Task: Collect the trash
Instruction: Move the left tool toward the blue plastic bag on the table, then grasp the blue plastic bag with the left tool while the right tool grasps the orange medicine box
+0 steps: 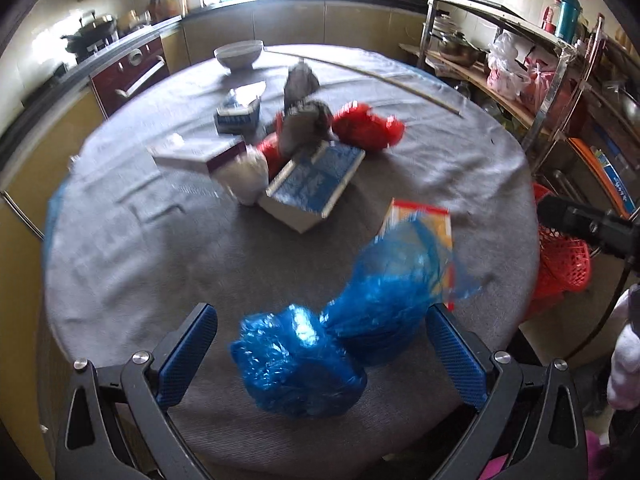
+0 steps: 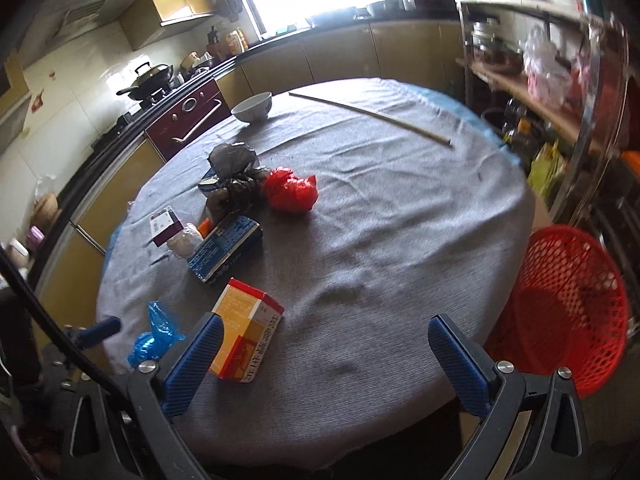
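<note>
Trash is spread on my round grey-clothed table [image 2: 380, 240]. Near edge: crumpled blue bag [image 1: 320, 344], two lumps joined by a twist, lying between my spread left fingers, not gripped. Just behind it, an orange-and-white box [image 2: 248, 338] lies on its side, touching my right gripper's left finger. Mid-table cluster: blue carton [image 2: 226, 250] tilted, white wad [image 2: 185, 242], maroon-and-white box [image 2: 165, 225], grey wrappers [image 2: 234, 178], small blue box [image 1: 237, 114], all bunched. Red bag [image 2: 291, 190], crumpled, sits beside the wrappers. Red mesh basket [image 2: 568, 304] stands off the table's right edge.
</note>
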`<action>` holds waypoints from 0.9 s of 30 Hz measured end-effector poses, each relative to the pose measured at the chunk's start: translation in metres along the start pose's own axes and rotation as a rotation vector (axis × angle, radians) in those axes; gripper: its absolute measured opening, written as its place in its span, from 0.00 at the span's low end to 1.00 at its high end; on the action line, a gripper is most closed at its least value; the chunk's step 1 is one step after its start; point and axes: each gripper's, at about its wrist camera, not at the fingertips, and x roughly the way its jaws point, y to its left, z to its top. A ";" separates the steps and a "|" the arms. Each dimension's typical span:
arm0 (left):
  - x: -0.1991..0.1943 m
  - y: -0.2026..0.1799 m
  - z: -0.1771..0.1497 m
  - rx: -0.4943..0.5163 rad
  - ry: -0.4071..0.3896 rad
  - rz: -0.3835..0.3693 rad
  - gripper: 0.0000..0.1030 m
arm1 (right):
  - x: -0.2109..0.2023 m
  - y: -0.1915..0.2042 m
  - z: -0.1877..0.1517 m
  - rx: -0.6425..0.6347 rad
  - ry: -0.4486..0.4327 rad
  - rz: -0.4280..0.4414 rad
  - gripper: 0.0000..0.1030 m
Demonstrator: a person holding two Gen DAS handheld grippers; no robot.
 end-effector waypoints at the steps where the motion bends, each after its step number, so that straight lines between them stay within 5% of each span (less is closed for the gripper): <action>1: 0.004 0.003 -0.002 -0.002 0.005 -0.005 0.99 | 0.003 -0.001 0.001 0.011 0.011 0.012 1.00; 8: 0.009 0.024 -0.013 -0.013 0.002 -0.027 0.78 | 0.033 0.010 0.013 0.079 0.109 0.137 1.00; 12: 0.008 0.036 -0.016 -0.025 -0.005 -0.031 0.56 | 0.062 0.026 0.017 0.101 0.192 0.177 0.91; 22: 0.001 0.065 -0.023 -0.090 -0.035 -0.067 0.57 | 0.108 0.065 0.011 0.054 0.313 0.120 0.83; 24: 0.000 0.070 -0.023 -0.107 -0.038 -0.066 0.57 | 0.117 0.064 0.006 0.064 0.349 0.118 0.69; 27: -0.001 0.076 -0.023 -0.122 -0.036 -0.056 0.63 | 0.125 0.058 0.001 0.095 0.361 0.158 0.63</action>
